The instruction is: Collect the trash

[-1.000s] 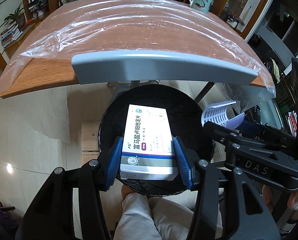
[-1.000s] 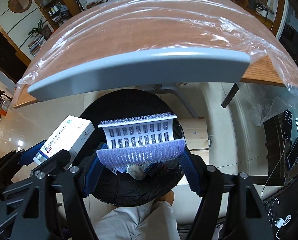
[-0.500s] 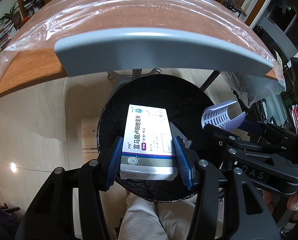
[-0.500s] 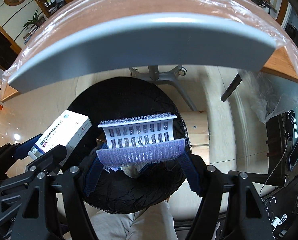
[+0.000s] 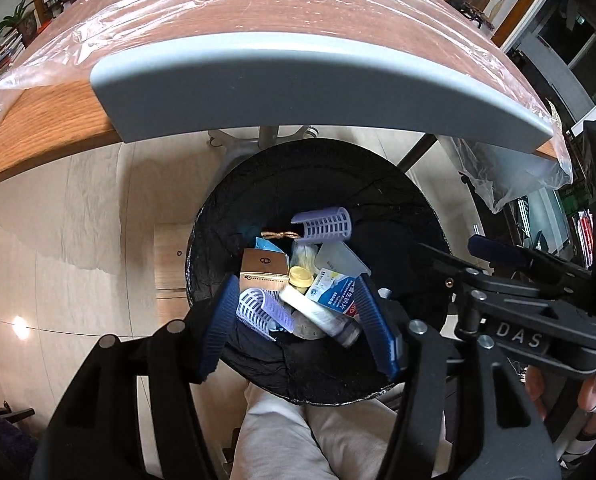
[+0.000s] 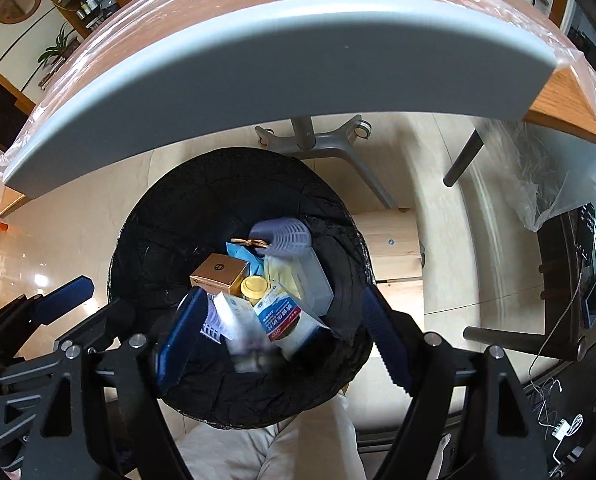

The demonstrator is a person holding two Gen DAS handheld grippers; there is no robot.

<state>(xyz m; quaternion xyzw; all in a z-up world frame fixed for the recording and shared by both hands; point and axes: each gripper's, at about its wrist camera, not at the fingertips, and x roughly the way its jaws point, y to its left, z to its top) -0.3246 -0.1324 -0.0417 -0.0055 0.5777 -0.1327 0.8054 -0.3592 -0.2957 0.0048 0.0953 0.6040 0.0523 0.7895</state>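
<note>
Jaws apart, empty, above bin (image 5: 410,208)

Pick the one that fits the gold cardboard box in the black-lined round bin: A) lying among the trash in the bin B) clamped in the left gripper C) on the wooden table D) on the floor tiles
A: the gold cardboard box lies in the black-lined round bin beside a yellow cap.

The bin (image 5: 414,216) has a black, thin, wrinkled plastic liner with a dull shine. The hair roller (image 5: 325,223) inside is lilac plastic with a grid of holes. The small box (image 6: 219,273) is smooth golden-brown cardboard. The table (image 5: 45,116) is grained wood under a clear, creased, glossy plastic sheet (image 5: 233,4). The floor (image 5: 69,208) is polished tile.
</note>
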